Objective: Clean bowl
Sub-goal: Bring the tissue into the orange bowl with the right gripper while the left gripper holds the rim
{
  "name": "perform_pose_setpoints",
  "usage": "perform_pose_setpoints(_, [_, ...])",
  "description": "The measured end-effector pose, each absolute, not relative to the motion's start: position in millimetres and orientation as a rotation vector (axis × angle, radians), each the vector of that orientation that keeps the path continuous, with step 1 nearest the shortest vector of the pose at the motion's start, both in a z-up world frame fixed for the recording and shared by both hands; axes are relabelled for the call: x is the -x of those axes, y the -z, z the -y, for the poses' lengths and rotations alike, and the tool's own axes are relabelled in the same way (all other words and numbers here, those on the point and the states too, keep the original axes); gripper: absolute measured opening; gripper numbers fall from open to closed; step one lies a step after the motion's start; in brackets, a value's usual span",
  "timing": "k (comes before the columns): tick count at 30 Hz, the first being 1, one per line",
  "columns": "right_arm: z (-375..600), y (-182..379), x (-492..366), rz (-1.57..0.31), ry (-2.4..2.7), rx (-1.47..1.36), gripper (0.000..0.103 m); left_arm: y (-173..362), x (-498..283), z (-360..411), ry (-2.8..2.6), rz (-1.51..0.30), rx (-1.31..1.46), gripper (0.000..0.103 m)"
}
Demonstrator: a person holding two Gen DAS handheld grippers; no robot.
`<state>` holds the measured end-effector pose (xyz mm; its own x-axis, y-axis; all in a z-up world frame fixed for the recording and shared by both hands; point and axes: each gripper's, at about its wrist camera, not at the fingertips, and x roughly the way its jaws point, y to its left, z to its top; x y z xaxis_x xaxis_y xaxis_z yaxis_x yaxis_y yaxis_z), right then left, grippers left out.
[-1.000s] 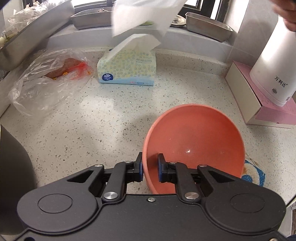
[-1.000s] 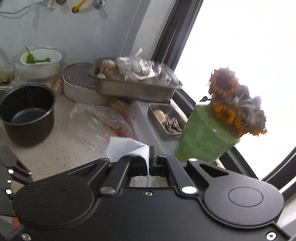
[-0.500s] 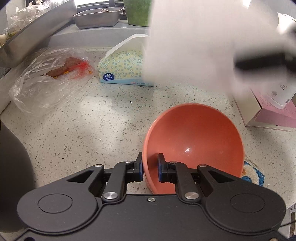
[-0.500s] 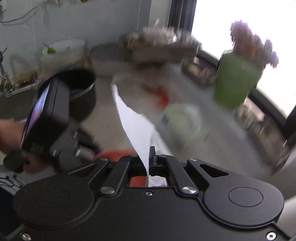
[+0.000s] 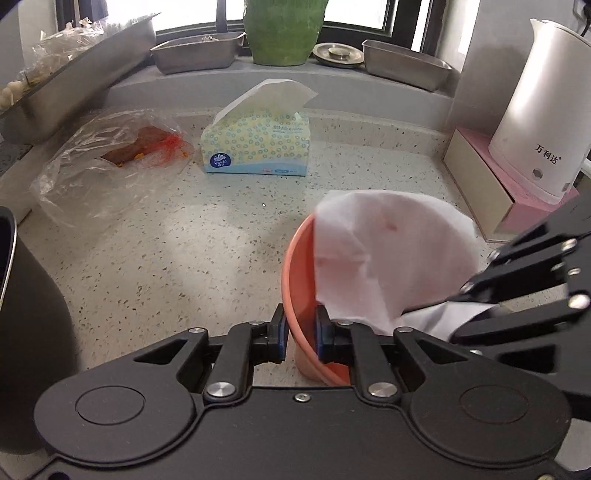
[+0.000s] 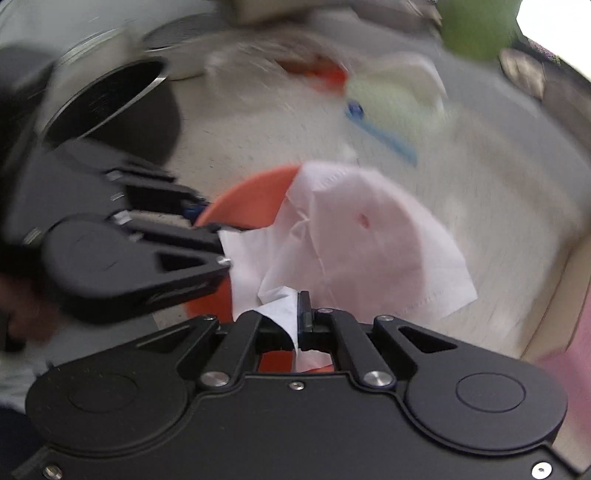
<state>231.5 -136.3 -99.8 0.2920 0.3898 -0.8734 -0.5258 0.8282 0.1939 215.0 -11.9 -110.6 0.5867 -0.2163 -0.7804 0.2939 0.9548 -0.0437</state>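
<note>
We see the bowl (image 5: 299, 280), salmon-orange and smooth, tilted on the speckled worktop (image 5: 192, 251) with its opening turned up and away from the left wrist camera. Our left gripper (image 5: 299, 334) has its fingers closed on the near rim, one pad outside and one inside the wall. A white tissue (image 5: 388, 251) is spread over most of the bowl's mouth and drapes past the far rim; faint pink spots show on it. Our right gripper (image 6: 297, 325) pinches a corner of that tissue between closed fingers, and in the left wrist view it reaches in from the right, just beside the bowl.

The worktop is pale stone with dark flecks, running back to a grey sill under a bright window. The right wrist view is blurred, so details there are hard to read.

On the worktop stands a tissue box (image 5: 256, 146) with a sheet poking from its slot. Left of it lies a clear plastic bag (image 5: 107, 166) holding something red and orange. A white kettle (image 5: 539, 110) sits on a pink box (image 5: 491, 184) at the right. On the sill we see steel trays (image 5: 199, 55) and a green vase (image 5: 282, 31). A dark pot (image 6: 110, 96) stands at the left.
</note>
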Motion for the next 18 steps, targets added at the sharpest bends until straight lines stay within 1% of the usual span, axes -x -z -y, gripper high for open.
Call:
perform_pose_setpoints(1, [137, 103, -232, -1.150, -0.622, 0.095, 0.000, 111, -213, 10, 0.299, -0.895, -0.091, 0.014])
perform_pose_setpoints(3, [140, 107, -231, -1.194, -0.638, 0.014, 0.002, 110, -211, 9, 0.309, -0.891, -0.095, 0.014])
perform_pose_setpoints(4, [142, 108, -231, -1.207, -0.648, -0.017, 0.004, 110, -210, 8, 0.319, -0.888, -0.098, 0.014])
perform_pose_setpoints(5, [143, 109, -231, -1.211, -0.654, -0.025, 0.009, 110, -209, 7, 0.326, -0.885, -0.100, 0.014])
perform_pose_setpoints(6, [143, 107, -230, -1.203, -0.650, -0.010, 0.028, 111, -209, 6, 0.333, -0.884, -0.102, 0.014])
perform_pose_setpoints(7, [144, 105, -229, -1.190, -0.640, 0.015, 0.041, 111, -208, 5, 0.337, -0.883, -0.103, 0.014])
perform_pose_setpoints(8, [144, 102, -227, -1.185, -0.638, 0.031, 0.048, 111, -208, 4, 0.338, -0.884, -0.103, 0.014])
perform_pose_setpoints(9, [144, 98, -225, -1.188, -0.658, 0.045, 0.056, 111, -208, 4, 0.338, -0.884, -0.102, 0.014])
perform_pose_setpoints(12, [146, 85, -221, -1.163, -0.715, 0.077, 0.063, 111, -210, 4, 0.345, -0.883, -0.101, 0.014])
perform_pose_setpoints(18, [151, 53, -215, -1.047, -0.706, 0.158, 0.065, 110, -210, 3, 0.353, -0.883, -0.112, 0.014])
